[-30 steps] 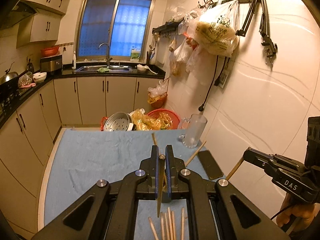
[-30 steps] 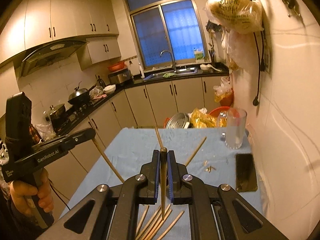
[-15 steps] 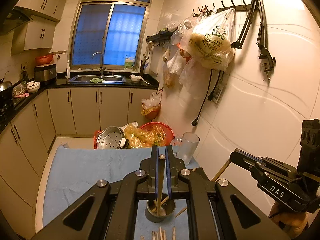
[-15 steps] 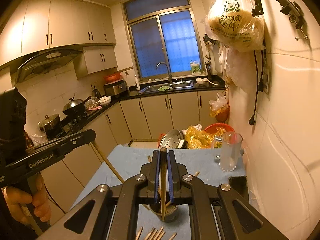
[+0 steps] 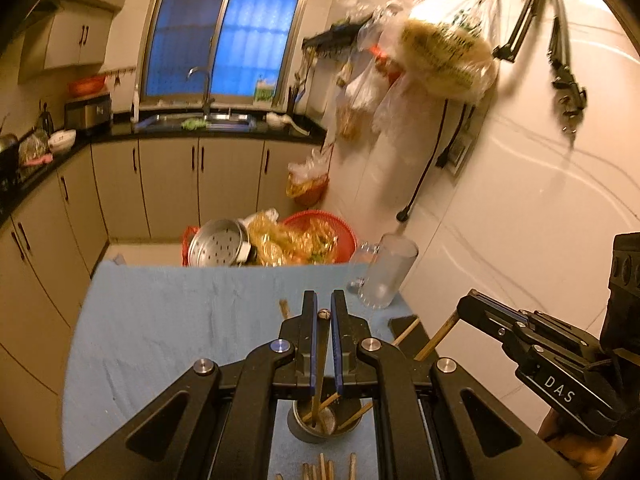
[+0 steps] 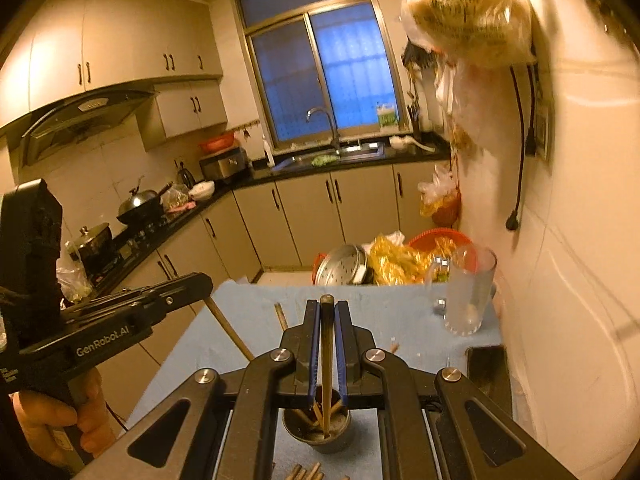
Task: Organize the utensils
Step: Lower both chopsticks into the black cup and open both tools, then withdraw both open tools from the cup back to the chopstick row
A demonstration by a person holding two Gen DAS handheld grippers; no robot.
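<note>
A small grey cup [image 5: 324, 420] stands on the blue cloth with a few wooden chopsticks leaning in it; it also shows in the right wrist view [image 6: 316, 430]. My left gripper [image 5: 323, 320] has its jaws slightly parted around a chopstick [image 5: 318, 380] whose lower end is inside the cup. My right gripper [image 6: 327, 312] is shut on another chopstick [image 6: 327, 360] that reaches down into the cup. More chopsticks [image 5: 324, 470] lie loose on the cloth in front of the cup.
A clear glass mug [image 5: 386, 272] stands at the far right of the cloth, a black phone [image 6: 486, 368] beside the wall. A loose chopstick [image 6: 281, 316] lies mid-table. A steamer pot [image 5: 218, 242] and red basket [image 5: 320, 232] sit beyond the far edge.
Both grippers have tipped down over the cup, and both chopsticks now reach into it. The left jaws have parted slightly around their chopstick.
</note>
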